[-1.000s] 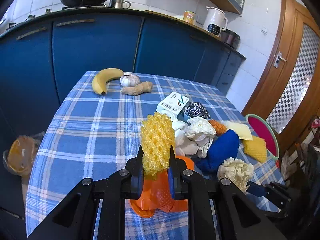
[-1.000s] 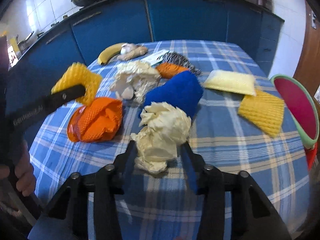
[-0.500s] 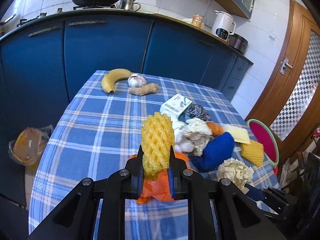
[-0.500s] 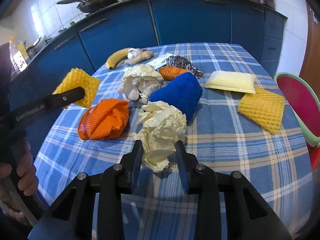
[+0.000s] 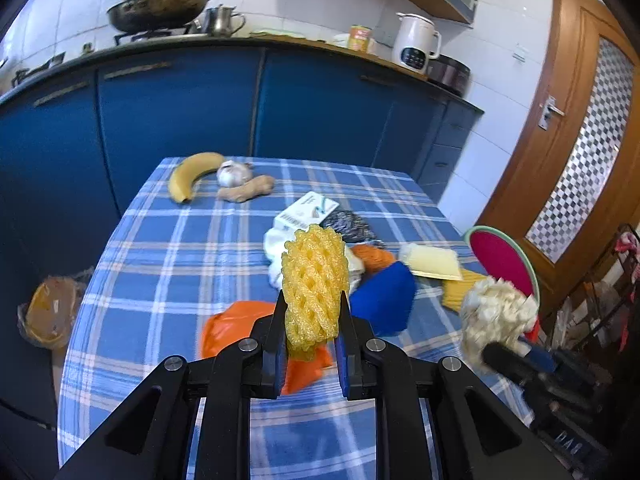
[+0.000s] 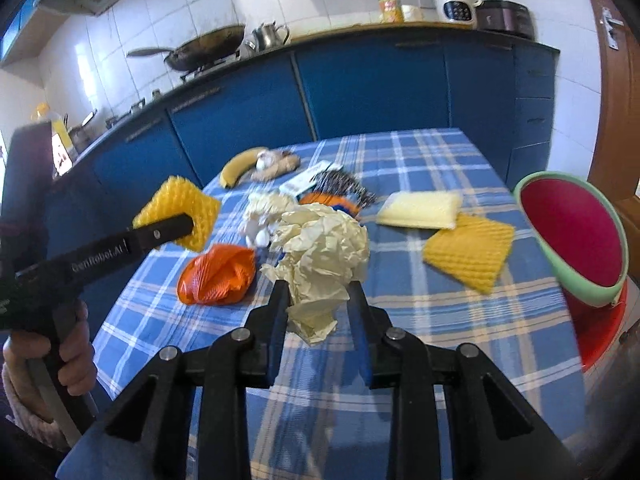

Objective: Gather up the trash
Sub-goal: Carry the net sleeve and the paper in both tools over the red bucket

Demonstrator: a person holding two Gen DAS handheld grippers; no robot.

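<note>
Left gripper (image 5: 311, 320) clamped on yellow foam net (image 5: 314, 290); right gripper (image 6: 318, 304) clamped on crumpled paper (image 6: 320, 248), both above the checked tablecloth (image 6: 420, 320).

Crumpled paper (image 6: 324, 246) between right jaws

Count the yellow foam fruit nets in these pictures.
2. One net is clamped in the left gripper; the other net lies flat on the table beside the bowl. More may be hidden.

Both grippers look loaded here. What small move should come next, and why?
Probably carry both loads right, toward the red bin at the table's edge. The left gripper is shut on the yellow foam net, the right gripper on the crumpled paper, both lifted off the tablecloth.
</note>
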